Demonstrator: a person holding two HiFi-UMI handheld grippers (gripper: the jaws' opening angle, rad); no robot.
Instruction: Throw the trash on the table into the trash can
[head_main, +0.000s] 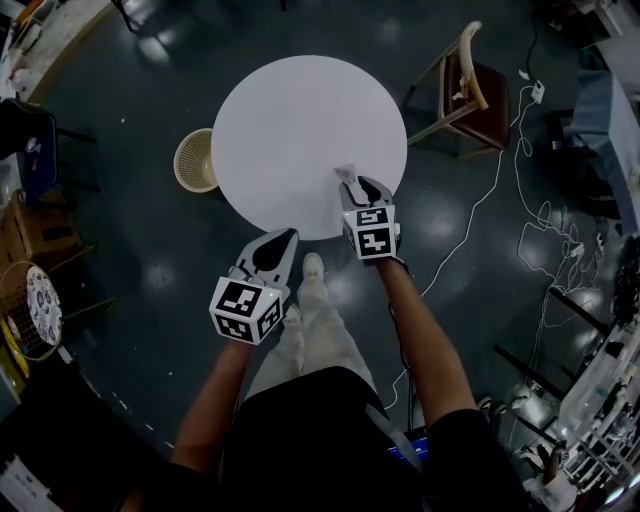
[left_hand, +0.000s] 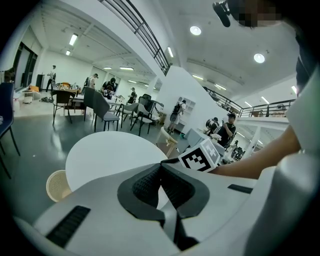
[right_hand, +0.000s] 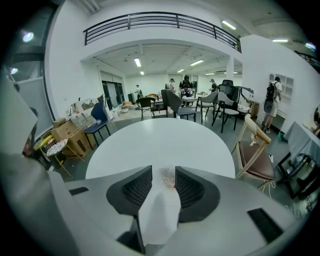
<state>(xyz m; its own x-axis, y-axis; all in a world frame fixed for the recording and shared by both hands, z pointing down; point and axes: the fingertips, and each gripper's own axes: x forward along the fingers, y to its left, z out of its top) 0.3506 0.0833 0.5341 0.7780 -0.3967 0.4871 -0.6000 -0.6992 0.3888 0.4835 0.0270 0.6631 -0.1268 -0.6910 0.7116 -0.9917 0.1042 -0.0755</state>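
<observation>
White trash (right_hand: 159, 215), blurred, between right gripper (right_hand: 163, 176) jaws

Round white table (head_main: 300, 130); crumpled wrapper (head_main: 344, 173) near edge.

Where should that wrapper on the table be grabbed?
Pinch the wrapper across its crumpled middle, coming low from the near side of the table: it is a small wad by that edge, and the right gripper has its open jaws either side of it.

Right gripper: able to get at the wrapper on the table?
Probably yes: the right gripper has its jaws apart, the crumpled wrapper sits at their tips, and the table holds nothing else.
</observation>
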